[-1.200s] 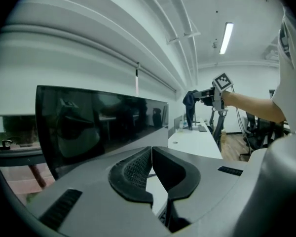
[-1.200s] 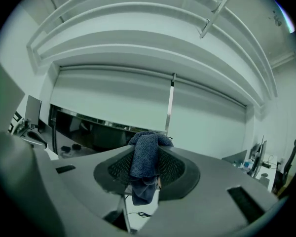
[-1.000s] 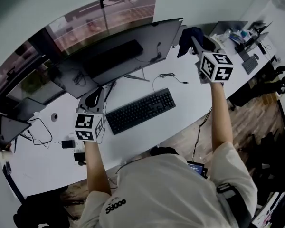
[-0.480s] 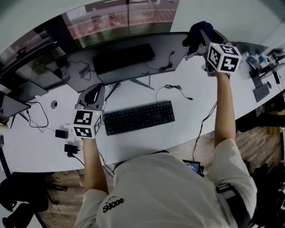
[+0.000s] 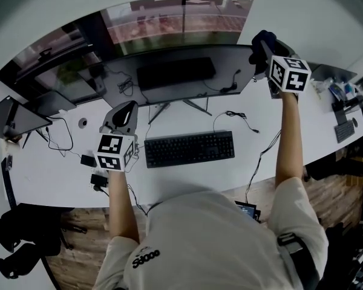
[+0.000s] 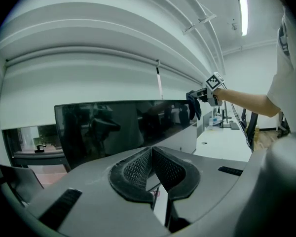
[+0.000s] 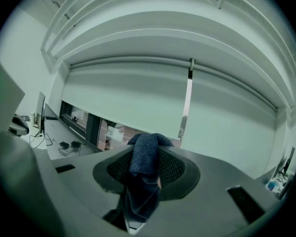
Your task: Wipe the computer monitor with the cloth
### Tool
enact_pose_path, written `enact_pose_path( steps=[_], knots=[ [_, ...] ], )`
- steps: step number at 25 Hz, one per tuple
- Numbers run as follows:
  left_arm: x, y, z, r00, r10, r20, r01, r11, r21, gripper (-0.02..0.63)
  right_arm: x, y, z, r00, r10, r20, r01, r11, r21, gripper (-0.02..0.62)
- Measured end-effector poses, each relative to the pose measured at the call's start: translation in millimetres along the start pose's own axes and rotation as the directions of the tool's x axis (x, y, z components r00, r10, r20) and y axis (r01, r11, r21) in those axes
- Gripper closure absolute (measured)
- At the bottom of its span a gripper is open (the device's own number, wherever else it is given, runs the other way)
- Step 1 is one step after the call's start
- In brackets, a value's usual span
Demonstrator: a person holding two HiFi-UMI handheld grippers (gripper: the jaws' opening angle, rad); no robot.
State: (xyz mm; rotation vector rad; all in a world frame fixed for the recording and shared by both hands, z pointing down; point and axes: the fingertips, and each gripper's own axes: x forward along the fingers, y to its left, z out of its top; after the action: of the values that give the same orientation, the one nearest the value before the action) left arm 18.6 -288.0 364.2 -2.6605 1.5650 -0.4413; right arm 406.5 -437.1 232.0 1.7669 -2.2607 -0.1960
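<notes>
The wide dark monitor [image 5: 181, 71] stands at the back of the white desk [image 5: 60, 186], its screen mirroring the keyboard. A dark blue cloth [image 5: 261, 46] hangs at the monitor's top right corner, and my right gripper [image 5: 265, 50] is shut on it. In the right gripper view the cloth [image 7: 144, 157] bunches between the jaws of the right gripper [image 7: 147, 154]. My left gripper [image 5: 124, 116] hovers over the desk below the monitor's left half, shut with nothing in it. In the left gripper view the left gripper [image 6: 151, 154] points at the monitor [image 6: 123, 125], with the cloth [image 6: 194, 105] far off at its right end.
A black keyboard [image 5: 189, 148] lies in front of the monitor stand [image 5: 175, 106]. Cables and small adapters [image 5: 88, 162] lie at the desk's left, beside another screen [image 5: 21, 118]. Office items [image 5: 345, 95] sit at the far right. A black chair [image 5: 18, 246] stands at lower left.
The head view has swung, so the desk sits further right in the picture. My right gripper still holds the cloth at the monitor's top right corner. The left gripper stays below the monitor.
</notes>
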Motion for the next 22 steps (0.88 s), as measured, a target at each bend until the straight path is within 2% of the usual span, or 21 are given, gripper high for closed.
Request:
enact_pose_path(
  steps=[22],
  knots=[
    [-82, 62, -14, 0.998, 0.057, 0.026, -0.057, 0.998, -0.002, 0.586, 11, 131, 38, 0.992, 0.124, -0.006, -0.124, 0.992, 0.003, 0.491]
  ],
)
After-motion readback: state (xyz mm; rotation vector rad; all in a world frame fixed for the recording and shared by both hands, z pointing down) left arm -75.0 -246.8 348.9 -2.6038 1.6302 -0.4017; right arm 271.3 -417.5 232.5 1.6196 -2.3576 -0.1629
